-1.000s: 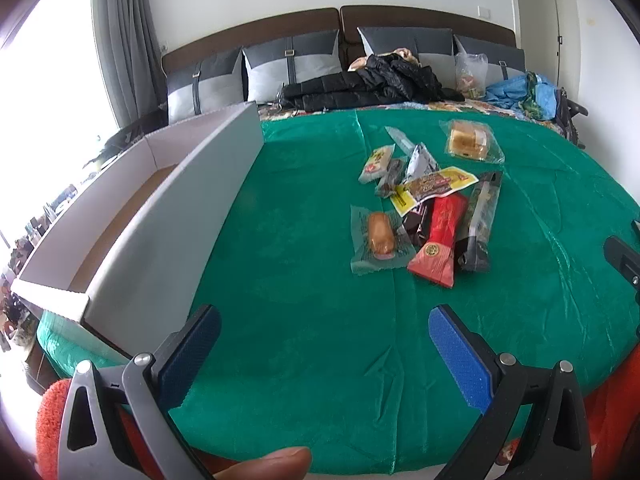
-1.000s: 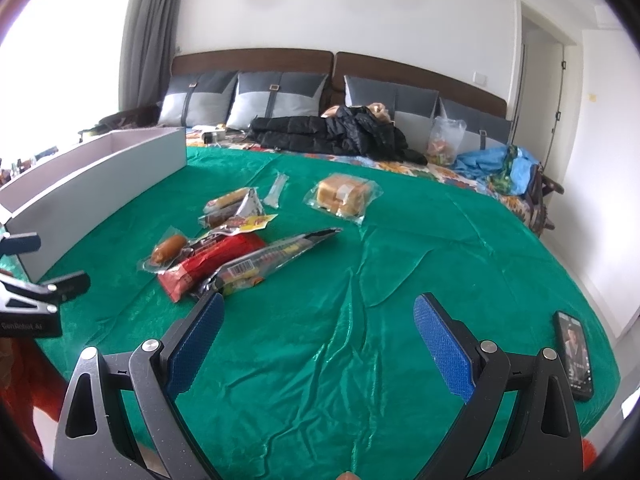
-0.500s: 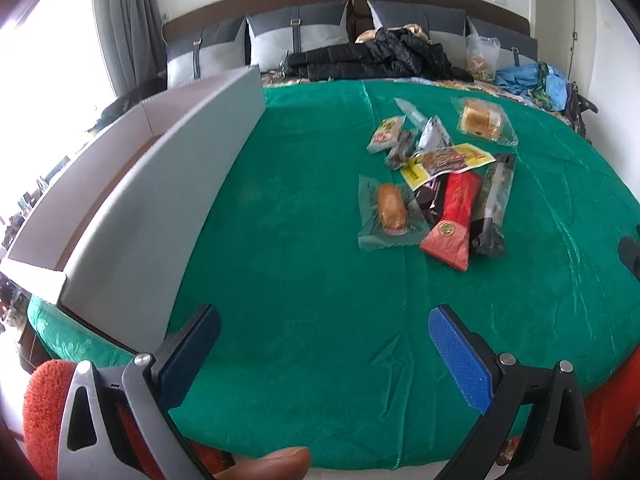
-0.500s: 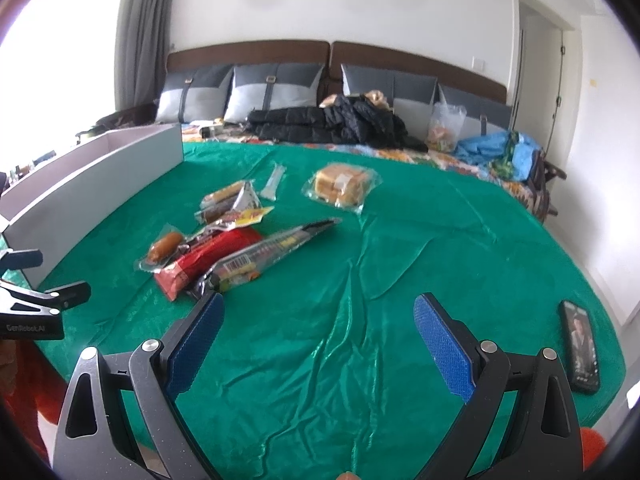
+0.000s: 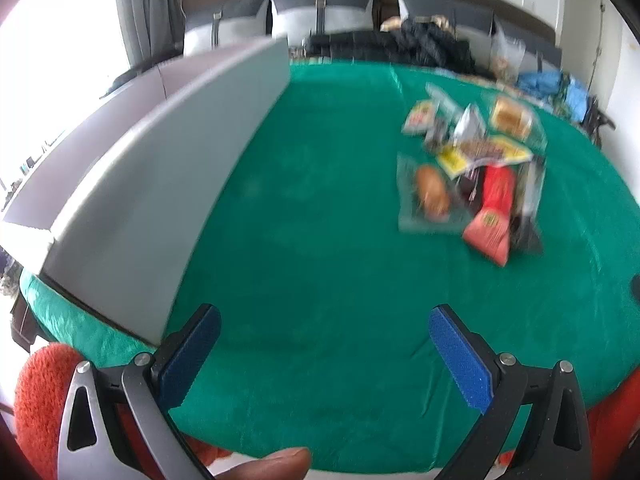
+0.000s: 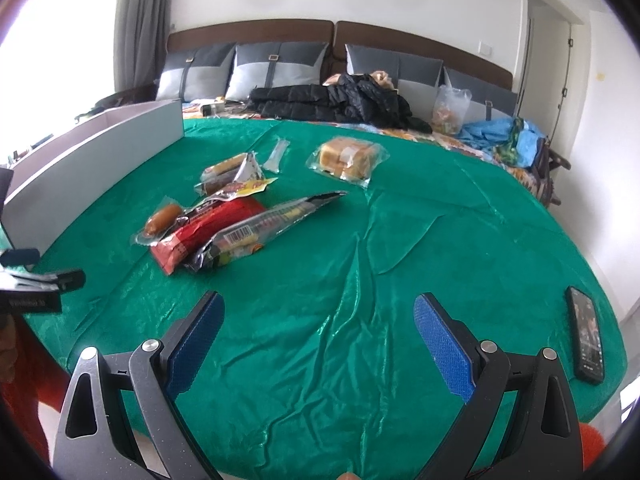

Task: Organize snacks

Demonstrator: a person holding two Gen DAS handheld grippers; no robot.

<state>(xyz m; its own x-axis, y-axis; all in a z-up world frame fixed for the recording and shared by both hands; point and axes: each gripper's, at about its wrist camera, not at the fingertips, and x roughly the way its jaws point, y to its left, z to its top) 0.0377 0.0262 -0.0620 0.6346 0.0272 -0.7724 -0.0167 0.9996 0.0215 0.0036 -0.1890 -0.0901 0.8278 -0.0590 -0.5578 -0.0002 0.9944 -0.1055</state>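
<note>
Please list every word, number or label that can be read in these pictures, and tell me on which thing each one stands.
No text reads clearly.
Barcode on the long dark snack wrapper: digits too small.
Print on the red snack packet: blurred.
Print on the yellow snack packet: blurred.
White lettering on the left gripper body: too blurred to read.
Black phone screen: no legible text.
Left wrist view: motion-blurred throughout.

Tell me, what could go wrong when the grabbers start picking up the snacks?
The snacks lie overlapped in a pile, so a grab at the red pack might drag or lift its neighbours too. The bread sits in a soft clear bag and could get squashed. The phone lies near the cloth's edge beside the right gripper, and a careless swing might knock it off.
</note>
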